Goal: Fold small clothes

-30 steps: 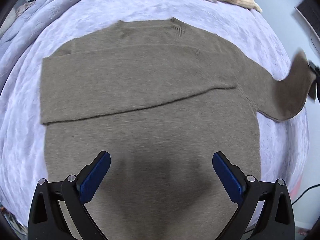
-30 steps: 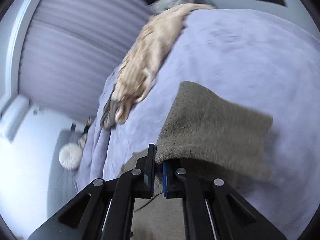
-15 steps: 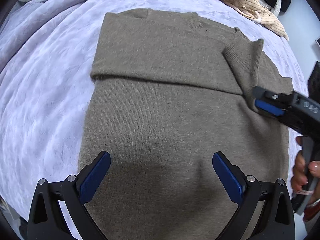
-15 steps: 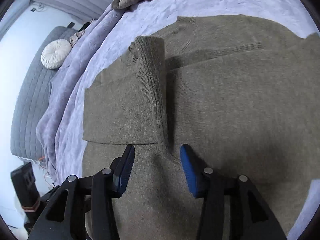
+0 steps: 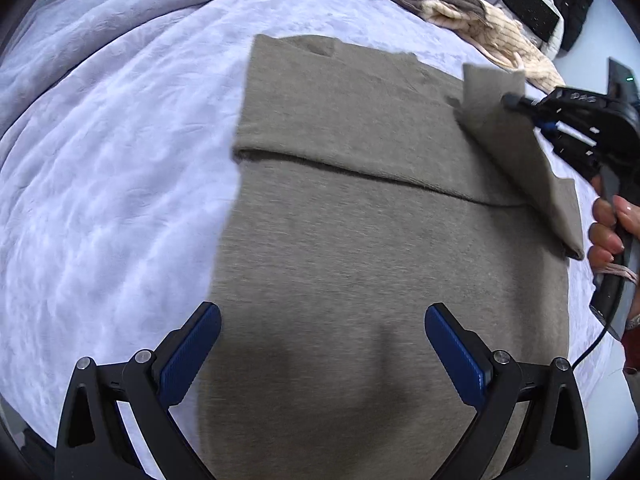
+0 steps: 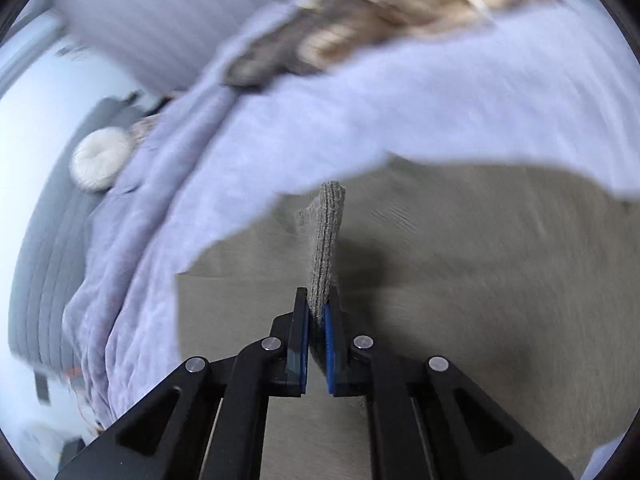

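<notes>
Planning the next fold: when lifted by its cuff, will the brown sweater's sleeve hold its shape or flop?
Likely flop: the sleeve sags in a limp sheet from the right gripper, which is shut on its ribbed cuff. Probably not slippery: the knit looks fuzzy and grippy.

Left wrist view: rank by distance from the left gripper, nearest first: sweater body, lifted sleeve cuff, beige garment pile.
From the left gripper:
1. Sweater body, directly under and ahead of the open fingers.
2. Lifted sleeve cuff, upper right, pinched by the right gripper.
3. Beige garment pile, at the bed's far edge beyond the cuff.
</notes>
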Motion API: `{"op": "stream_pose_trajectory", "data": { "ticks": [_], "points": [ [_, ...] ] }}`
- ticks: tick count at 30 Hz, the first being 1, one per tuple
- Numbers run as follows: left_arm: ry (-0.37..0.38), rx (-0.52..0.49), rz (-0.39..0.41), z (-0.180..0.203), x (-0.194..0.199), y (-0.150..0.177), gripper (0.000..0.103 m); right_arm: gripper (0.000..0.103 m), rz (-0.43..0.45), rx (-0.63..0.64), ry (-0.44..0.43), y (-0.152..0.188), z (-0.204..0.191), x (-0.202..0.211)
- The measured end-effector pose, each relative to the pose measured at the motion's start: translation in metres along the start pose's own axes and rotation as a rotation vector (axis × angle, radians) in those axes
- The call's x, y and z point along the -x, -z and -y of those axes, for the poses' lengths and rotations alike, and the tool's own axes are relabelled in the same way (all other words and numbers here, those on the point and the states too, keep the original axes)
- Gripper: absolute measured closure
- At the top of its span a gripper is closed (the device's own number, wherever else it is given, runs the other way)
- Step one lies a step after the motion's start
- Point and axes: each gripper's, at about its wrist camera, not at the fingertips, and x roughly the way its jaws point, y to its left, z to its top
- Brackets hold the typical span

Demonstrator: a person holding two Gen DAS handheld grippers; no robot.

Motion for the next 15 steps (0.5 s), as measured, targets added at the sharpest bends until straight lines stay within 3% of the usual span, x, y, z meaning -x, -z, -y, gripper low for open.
{"op": "stream_pose_trajectory", "data": {
  "ticks": [3, 6, 7, 9, 12, 15],
  "points": [
    [-0.018, 0.036, 0.012, -0.018, 0.003, -0.004, 0.001, 0.096, -0.041, 0.235, -0.023, 0.009, -0.052, -0.017],
    [-0.022, 0.081, 0.02, -0.034, 0.007, -0.009, 0.001, 0.091, -0.223, 0.341, -0.078, 0.036, -0.074, -0.06],
    [-0.01, 0.095, 0.022, -0.036, 0.007, -0.012, 0.001, 0.082, -0.32, 0.37, -0.025, 0.051, -0.077, -0.079],
    [0.023, 0.103, 0.03, -0.036, 0.008, -0.02, 0.001, 0.076, -0.343, 0.396, 0.022, 0.068, -0.076, -0.081],
    [0.093, 0.09, 0.039, -0.026, 0.005, -0.038, 0.001, 0.062, -0.31, 0.305, -0.041, 0.081, -0.054, -0.05],
    [0.184, 0.08, 0.037, -0.011, -0.007, -0.062, 0.001, 0.059, -0.304, 0.099, -0.06, 0.087, -0.002, -0.014]
  ]
}}
